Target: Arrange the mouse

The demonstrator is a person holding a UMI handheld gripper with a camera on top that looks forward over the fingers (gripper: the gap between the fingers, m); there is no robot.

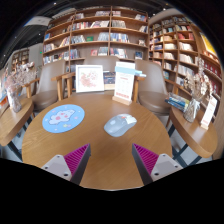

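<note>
My gripper hangs over the near edge of the table, its 2 fingers spread wide with nothing between them. The mouse lies ahead of them, slightly toward the right finger, nothing in its way. Left of it is a round blue mat. Beyond stand 2 signs and, with shelves of books behind.
</note>
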